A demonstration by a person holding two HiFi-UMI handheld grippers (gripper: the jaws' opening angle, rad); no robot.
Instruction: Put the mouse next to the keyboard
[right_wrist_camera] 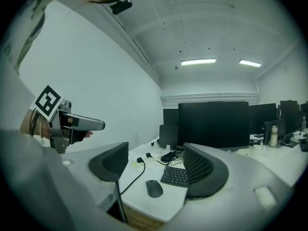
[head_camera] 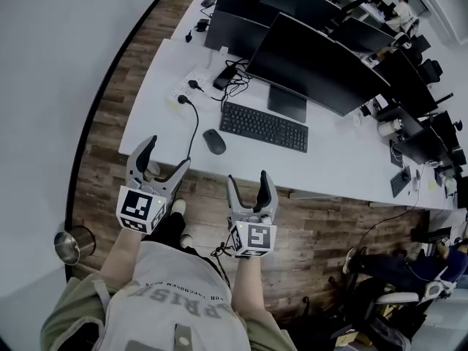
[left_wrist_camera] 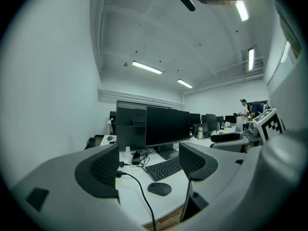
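A dark oval mouse (head_camera: 214,142) lies on the white desk (head_camera: 333,167), just left of the black keyboard (head_camera: 264,126) and near the front edge. Both grippers hang in front of the desk, over the wooden floor. My left gripper (head_camera: 167,158) is open and empty, its jaws pointing at the desk's left end. My right gripper (head_camera: 250,187) is open and empty too, below the keyboard. Between the left jaws I see the mouse (left_wrist_camera: 159,188) and keyboard (left_wrist_camera: 166,168). In the right gripper view, the mouse (right_wrist_camera: 154,188) and keyboard (right_wrist_camera: 175,176) show between the jaws.
A black cable (head_camera: 193,126) runs from a plug down over the desk's front edge, left of the mouse. A large monitor (head_camera: 318,68) stands behind the keyboard, with more monitors and desks beyond. A metal bin (head_camera: 72,244) stands on the floor at the left.
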